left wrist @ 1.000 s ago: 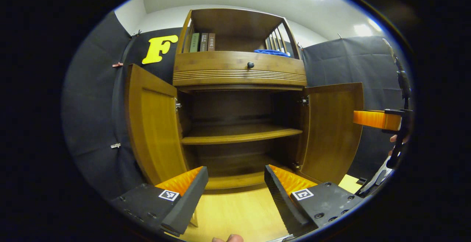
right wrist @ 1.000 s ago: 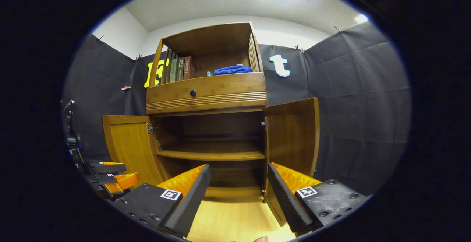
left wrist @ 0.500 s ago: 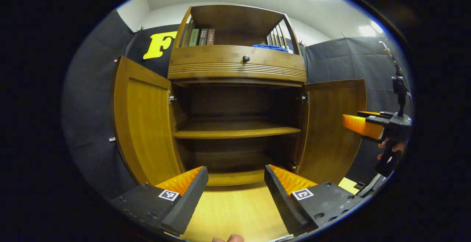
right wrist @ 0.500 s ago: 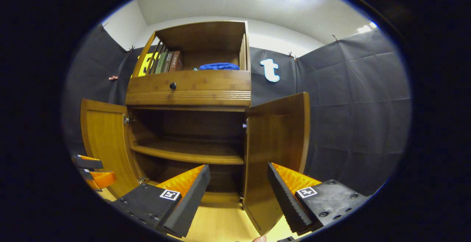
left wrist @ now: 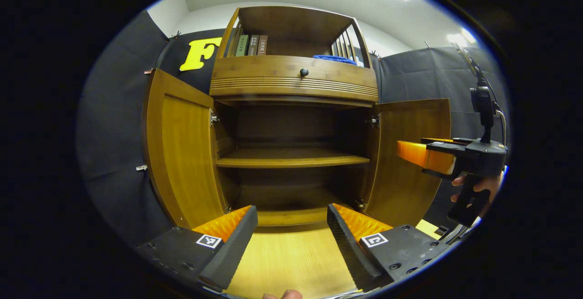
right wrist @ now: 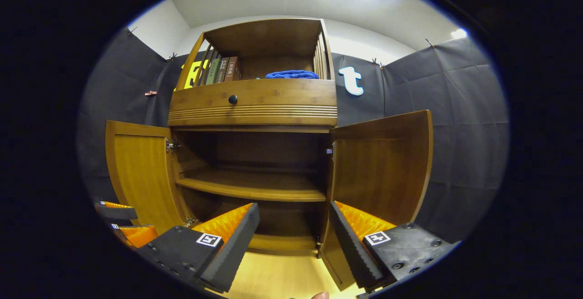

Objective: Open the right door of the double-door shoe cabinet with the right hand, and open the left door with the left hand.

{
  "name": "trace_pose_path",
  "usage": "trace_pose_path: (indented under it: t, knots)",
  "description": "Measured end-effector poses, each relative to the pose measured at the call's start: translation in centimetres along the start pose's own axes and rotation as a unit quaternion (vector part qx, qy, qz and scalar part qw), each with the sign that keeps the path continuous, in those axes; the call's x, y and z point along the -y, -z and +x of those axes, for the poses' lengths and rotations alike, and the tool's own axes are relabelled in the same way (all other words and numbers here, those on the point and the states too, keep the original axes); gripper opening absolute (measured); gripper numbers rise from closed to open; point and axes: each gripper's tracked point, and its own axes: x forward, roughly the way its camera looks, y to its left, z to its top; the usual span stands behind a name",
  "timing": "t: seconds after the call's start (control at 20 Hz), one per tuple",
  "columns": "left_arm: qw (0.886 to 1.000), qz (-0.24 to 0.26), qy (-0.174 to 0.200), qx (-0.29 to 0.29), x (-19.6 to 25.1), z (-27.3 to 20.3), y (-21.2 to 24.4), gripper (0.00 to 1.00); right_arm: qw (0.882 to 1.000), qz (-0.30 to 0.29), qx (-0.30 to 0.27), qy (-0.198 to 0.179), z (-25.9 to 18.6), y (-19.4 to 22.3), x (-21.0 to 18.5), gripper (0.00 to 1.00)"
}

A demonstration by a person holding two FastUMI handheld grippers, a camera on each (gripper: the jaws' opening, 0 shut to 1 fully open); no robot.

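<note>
Both doors of the shoe cabinet (left wrist: 291,108) stand wide; its top bay holds books (left wrist: 251,45) and a blue cloth (right wrist: 291,74). My left gripper (left wrist: 291,240) and right gripper (right wrist: 294,240) hang released, grasping nothing (the left gripper view catches a hand (left wrist: 478,185) on the right one).

The left gripper (left wrist: 292,240) sits at the bottom of the left gripper view with its two fingers spread wide apart and nothing between them. The right gripper (right wrist: 294,240) sits the same way at the bottom of the right gripper view, also wide apart and holding nothing. At the right edge of the left gripper view, a hand (left wrist: 476,185) grips the handle of the right gripper, which points toward the left of the frame.
</note>
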Motion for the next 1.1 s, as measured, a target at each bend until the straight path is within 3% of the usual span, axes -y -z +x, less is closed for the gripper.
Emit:
trace_pose_path:
  t: [0.15, 0.25, 0.3, 0.4, 0.8, 1.1]
  knots:
    - [1.0, -0.005, 0.0, 0.004, 0.1, -0.3, -0.3, 0.96, 1.0, 0.009, -0.008, -0.006, -0.5, 0.4, -1.3, 0.95]
    - [1.0, -0.008, -0.002, 0.006, 0.1, -0.6, -0.2, 0.96, 1.0, 0.002, -0.013, -0.008, -0.8, 0.5, -1.4, 1.0]
    - [1.0, -0.009, -0.002, 0.005, 0.0, -0.6, -0.2, 0.96, 1.0, 0.001, -0.012, -0.008, -0.9, 0.3, -1.3, 0.96]
    - [1.0, -0.01, -0.002, 0.006, 0.0, -0.7, -0.1, 0.96, 1.0, 0.0, -0.009, -0.007, -1.0, 0.2, -1.2, 1.0]
    - [1.0, -0.004, -0.003, 0.013, 0.0, 0.2, -0.8, 0.95, 1.0, -0.013, 0.008, -0.003, -0.3, -1.3, -0.8, 0.95]
    - [1.0, -0.019, 0.0, 0.01, 0.1, 1.7, -1.0, 0.96, 0.999, -0.029, 0.014, -0.001, 0.2, -1.9, -0.4, 0.98]
